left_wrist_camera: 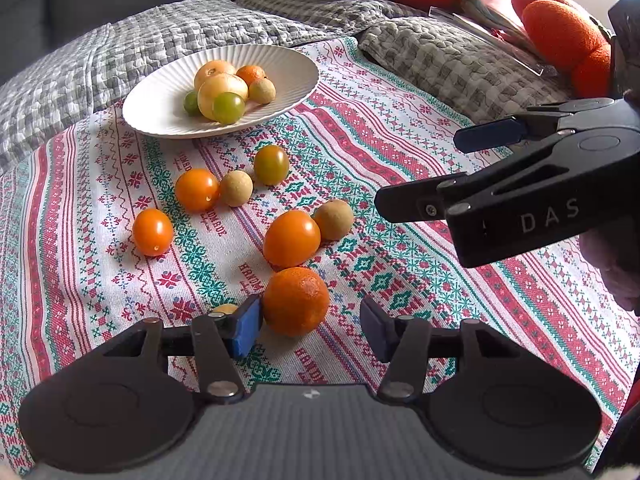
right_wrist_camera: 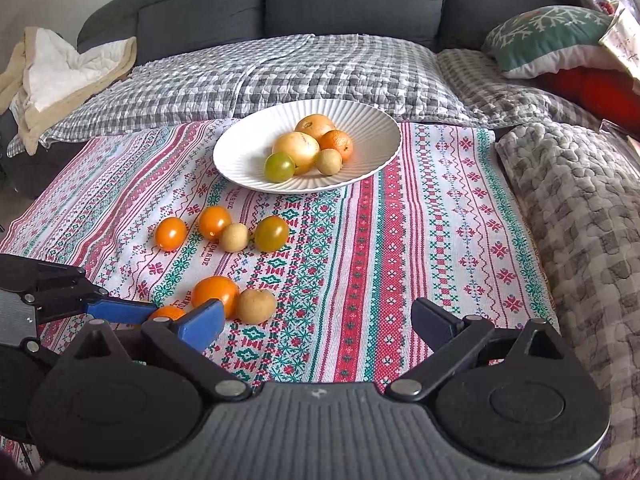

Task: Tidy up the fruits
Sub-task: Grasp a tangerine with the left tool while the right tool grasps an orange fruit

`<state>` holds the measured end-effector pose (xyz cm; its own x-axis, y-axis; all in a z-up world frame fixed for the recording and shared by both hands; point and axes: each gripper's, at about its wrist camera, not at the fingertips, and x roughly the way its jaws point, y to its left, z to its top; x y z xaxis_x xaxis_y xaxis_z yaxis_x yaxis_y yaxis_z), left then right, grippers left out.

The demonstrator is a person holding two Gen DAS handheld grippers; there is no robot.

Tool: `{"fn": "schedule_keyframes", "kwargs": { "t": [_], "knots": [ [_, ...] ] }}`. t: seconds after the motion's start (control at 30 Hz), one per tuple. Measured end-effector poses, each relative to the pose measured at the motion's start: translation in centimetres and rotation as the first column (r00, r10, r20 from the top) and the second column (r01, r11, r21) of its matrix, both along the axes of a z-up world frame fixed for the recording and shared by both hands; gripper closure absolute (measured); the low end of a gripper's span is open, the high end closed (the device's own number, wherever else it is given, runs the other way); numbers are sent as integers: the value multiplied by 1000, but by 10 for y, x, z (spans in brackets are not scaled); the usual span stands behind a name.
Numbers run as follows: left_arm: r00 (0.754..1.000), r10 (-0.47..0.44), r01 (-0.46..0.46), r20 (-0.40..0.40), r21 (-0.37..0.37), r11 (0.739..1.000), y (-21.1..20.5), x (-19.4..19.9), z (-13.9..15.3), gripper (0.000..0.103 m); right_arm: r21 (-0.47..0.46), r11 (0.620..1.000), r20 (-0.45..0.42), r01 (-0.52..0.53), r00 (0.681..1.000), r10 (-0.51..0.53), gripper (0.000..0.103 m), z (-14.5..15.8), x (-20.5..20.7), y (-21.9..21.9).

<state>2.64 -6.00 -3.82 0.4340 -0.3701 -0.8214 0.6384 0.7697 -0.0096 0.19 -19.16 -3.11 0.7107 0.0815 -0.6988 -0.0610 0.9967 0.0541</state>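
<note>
My left tongs (left_wrist_camera: 311, 326) straddle the mandarin (left_wrist_camera: 296, 301) on the patterned cloth (left_wrist_camera: 420, 264), left pad touching it, right pad clear, so nothing is gripped. My right tongs (right_wrist_camera: 316, 320) hover wide open nearby. The plate (right_wrist_camera: 240, 160) behind holds six fruits; seven others lie loose.

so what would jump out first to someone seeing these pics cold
Probably the white ribbed plate at the far end of the patterned cloth, already holding a pile of fruit. Next, the loose orange tomatoes and pale round fruits scattered nearer the cameras. Closest in, the left gripper brackets a mandarin, one blue pad against it, the other still clear.
</note>
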Motion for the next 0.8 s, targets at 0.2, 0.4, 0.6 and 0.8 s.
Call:
{"fn": "schedule_keyframes", "kwargs": {
  "t": [0.2,0.4,0.6,0.8],
  "knots": [
    [1000,30,-30,3,5,1000,3,6,-3,78,-11,1000,-7,-14,1000,14,4,-2,1,3],
    [1000,24,-24,9,-6,1000,4,6,3,79,-13,999,-13,-33,999,33,4,-4,2,4],
    [998,63,-63,6,-54,997,12,9,14,79,22,998,-7,-65,998,65,5,-4,1,-1],
    [993,122,-122,1,-68,990,28,14,20,79,67,993,-24,-93,995,95,15,-7,3,1]
  ]
}}
